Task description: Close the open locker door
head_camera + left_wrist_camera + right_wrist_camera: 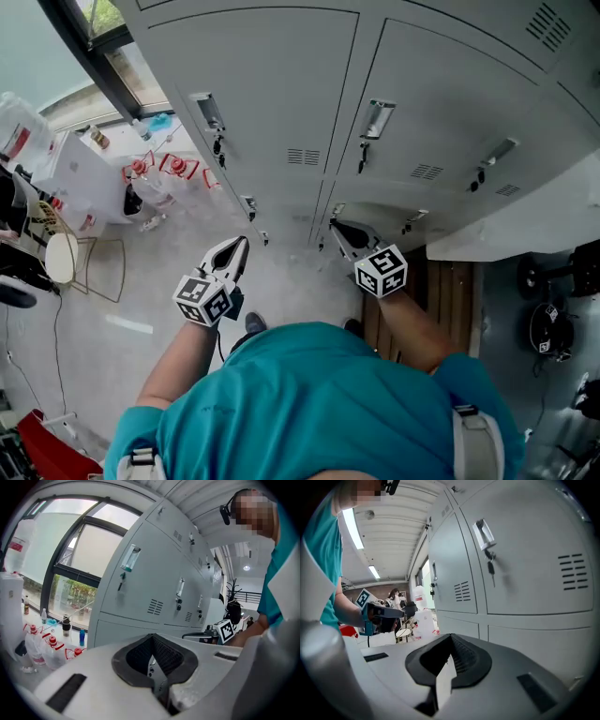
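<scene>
Open locker door: not clearly in view; a pale panel (pixel 534 220) at the head view's right edge may be it, but I cannot tell.
Shut doors (pixel 272 103): every door facing the grippers looks closed.
Left gripper (pixel 240 246): lower centre-left; fingers together, nothing between them.
Right gripper (pixel 335 225): just right of centre; fingers together, empty.
Risk, wrong door: with the open one unidentified, a push may land on a closed door.
Risk, keys: a key (pixel 361 161) hangs below a lock, and a passing finger tip could snag it.
Risk, slip: closed tips may skate off smooth painted metal, so the door rebounds unlatched.
Count, grippers: two.
Count, marker cubes (pixel 202 300): two.
Count, handles (pixel 375 117) across the upper frame: three.
Count, hanging keys: three, it seems.
</scene>
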